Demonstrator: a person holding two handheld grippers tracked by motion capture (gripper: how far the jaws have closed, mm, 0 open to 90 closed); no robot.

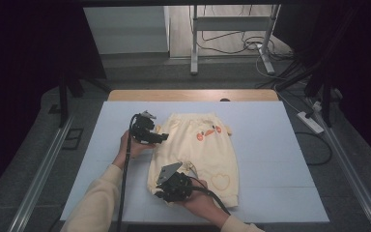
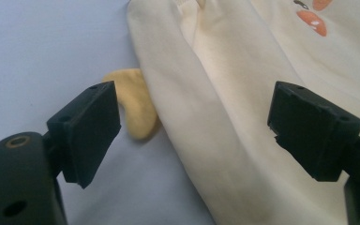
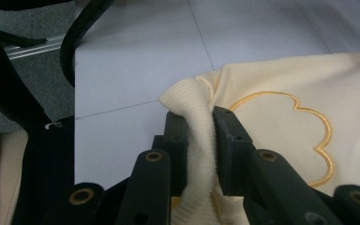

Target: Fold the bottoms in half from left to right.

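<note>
A pair of small cream trousers (image 1: 200, 154) lies flat on the pale blue mat (image 1: 270, 159), with orange carrot patches near the waist and a stitched outline on one leg. My left gripper (image 1: 150, 137) hovers at the trousers' left edge near the waist. Its jaws stand wide open over the cream cloth (image 2: 225, 108), and a small yellow flap (image 2: 133, 101) sticks out beside it. My right gripper (image 1: 171, 191) is at the near leg's hem, shut on the ribbed cuff (image 3: 194, 117), which is pinched between the two jaws.
The mat covers a wooden table (image 1: 193, 95) whose far edge shows. Metal rails run along both sides of the table. A stand's legs (image 1: 232, 43) and cables lie on the floor beyond. Bare mat lies left and right of the trousers.
</note>
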